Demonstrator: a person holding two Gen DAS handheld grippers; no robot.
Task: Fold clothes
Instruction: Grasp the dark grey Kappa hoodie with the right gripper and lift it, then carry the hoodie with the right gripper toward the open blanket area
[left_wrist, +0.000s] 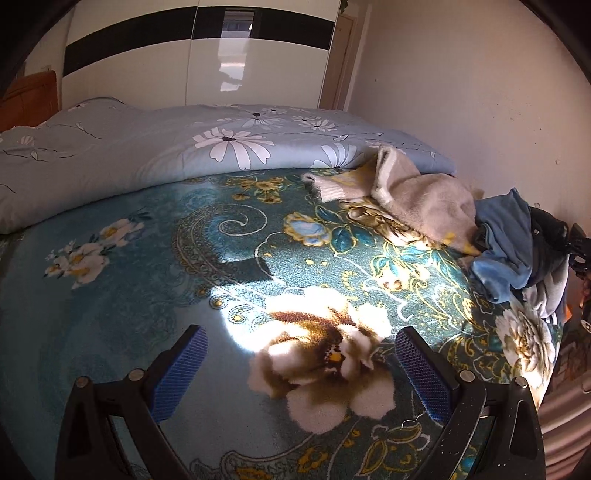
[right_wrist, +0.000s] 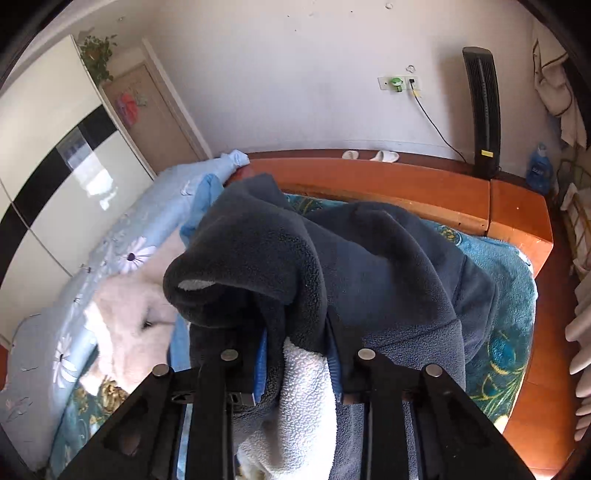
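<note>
Plainly, the folding had barely begun. The teal plush floral bedspread (left_wrist: 155, 266) filled the lower two thirds of the left wrist view, with no folded garment showing on it. A pale blue daisy-print quilt (left_wrist: 147, 147) lay bunched across the upper left. At the right edge of that view sat an unsorted heap: a beige fleece garment (left_wrist: 417, 195) and, beside it, a crumpled light blue cloth (left_wrist: 506, 243). The dark navy fleece jacket with white lining (right_wrist: 369, 266) filled the centre of the right wrist view, hanging bunched, not yet spread flat. The right gripper (right_wrist: 295, 369) pinched its fabric between its fingers. The left gripper (left_wrist: 301, 369) hovered over the bedspread, fingers spread wide apart and holding nothing.
</note>
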